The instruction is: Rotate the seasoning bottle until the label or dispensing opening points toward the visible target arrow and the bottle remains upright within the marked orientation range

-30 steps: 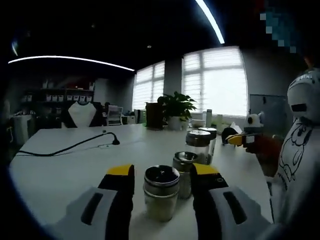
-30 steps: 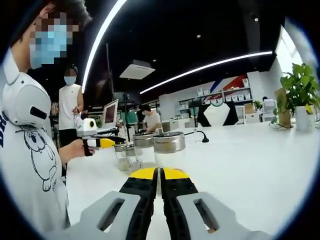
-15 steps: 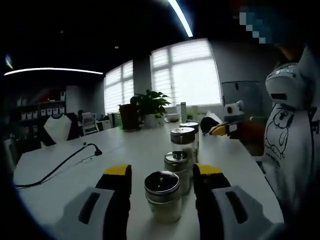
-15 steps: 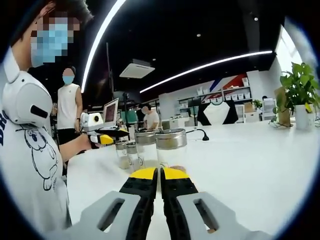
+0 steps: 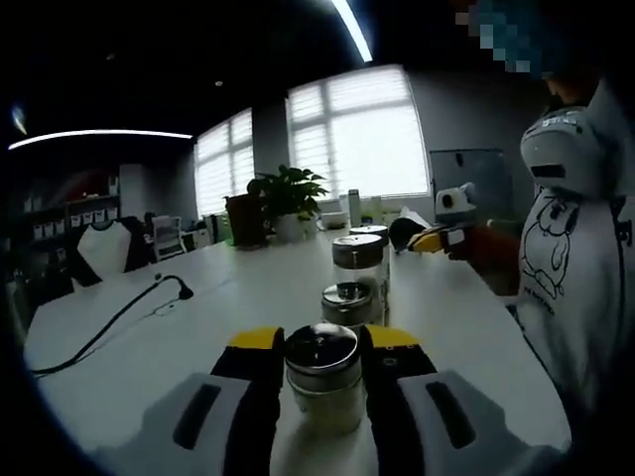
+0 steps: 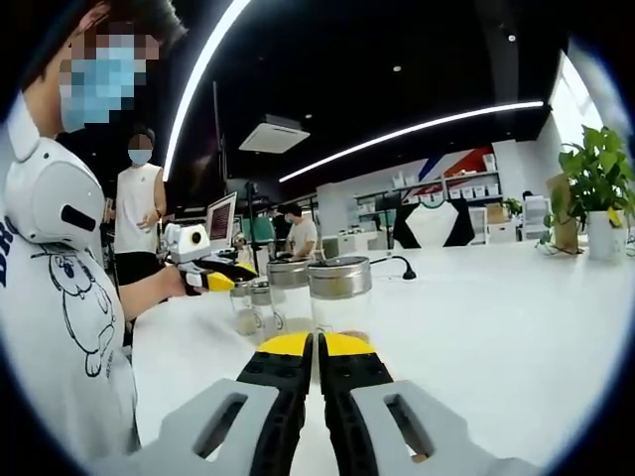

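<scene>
A seasoning bottle (image 5: 322,382) with a steel cap stands upright on a white tabletop (image 5: 198,327), flanked by the yellow-tipped jaws of the left tool (image 5: 319,347), which sit close against its sides. Just beyond the bottle, three more steel-capped jars (image 5: 355,268) line up toward the windows. A black cable (image 5: 119,317) trails across the tabletop well left of the bottle. Far beyond it stands a potted plant (image 5: 288,198); to its right, a person in a white shirt (image 5: 575,258) holds the right tool (image 5: 422,238).
</scene>
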Demonstrator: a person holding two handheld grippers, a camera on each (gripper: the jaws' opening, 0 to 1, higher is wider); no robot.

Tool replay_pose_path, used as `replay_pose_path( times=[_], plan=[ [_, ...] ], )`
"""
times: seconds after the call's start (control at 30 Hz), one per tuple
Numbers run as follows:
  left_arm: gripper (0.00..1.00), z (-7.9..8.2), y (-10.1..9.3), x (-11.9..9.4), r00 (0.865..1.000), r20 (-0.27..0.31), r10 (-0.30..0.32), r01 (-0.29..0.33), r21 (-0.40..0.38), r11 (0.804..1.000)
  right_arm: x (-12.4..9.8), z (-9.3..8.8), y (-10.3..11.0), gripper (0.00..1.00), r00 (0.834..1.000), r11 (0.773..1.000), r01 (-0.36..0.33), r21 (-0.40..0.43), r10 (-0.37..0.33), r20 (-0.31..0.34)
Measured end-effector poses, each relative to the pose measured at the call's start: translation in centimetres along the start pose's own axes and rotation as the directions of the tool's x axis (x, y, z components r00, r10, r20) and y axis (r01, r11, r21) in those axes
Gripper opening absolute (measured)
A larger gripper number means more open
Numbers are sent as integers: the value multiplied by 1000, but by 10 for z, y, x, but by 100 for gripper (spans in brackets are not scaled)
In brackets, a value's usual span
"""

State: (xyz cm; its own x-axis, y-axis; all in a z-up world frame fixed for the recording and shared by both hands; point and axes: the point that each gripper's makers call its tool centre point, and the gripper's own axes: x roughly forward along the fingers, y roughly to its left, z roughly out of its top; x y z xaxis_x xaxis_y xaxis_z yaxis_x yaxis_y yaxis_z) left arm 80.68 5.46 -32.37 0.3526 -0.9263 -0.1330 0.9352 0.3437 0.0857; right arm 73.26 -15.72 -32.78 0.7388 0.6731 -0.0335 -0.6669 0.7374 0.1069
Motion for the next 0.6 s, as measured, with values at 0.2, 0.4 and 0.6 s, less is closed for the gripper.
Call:
replay_pose_path(
  times=[0.2,0.4,0.6],
  plan=[
    [32,-2,0,-1,1000,-7,31,-31,-28,999,-1,-1,-2,0,1000,1000,8,5,-8,6],
    [32,-2,2,-2,991,-17,135,-136,-41,990,-2,-3,-4,0,1000,1000,20,13,-20,10],
    [32,-1,4,-3,971,-20,238,-238,-51,970,-4,-3,-6,0,999,999,29,23,-29,19]
  ],
)
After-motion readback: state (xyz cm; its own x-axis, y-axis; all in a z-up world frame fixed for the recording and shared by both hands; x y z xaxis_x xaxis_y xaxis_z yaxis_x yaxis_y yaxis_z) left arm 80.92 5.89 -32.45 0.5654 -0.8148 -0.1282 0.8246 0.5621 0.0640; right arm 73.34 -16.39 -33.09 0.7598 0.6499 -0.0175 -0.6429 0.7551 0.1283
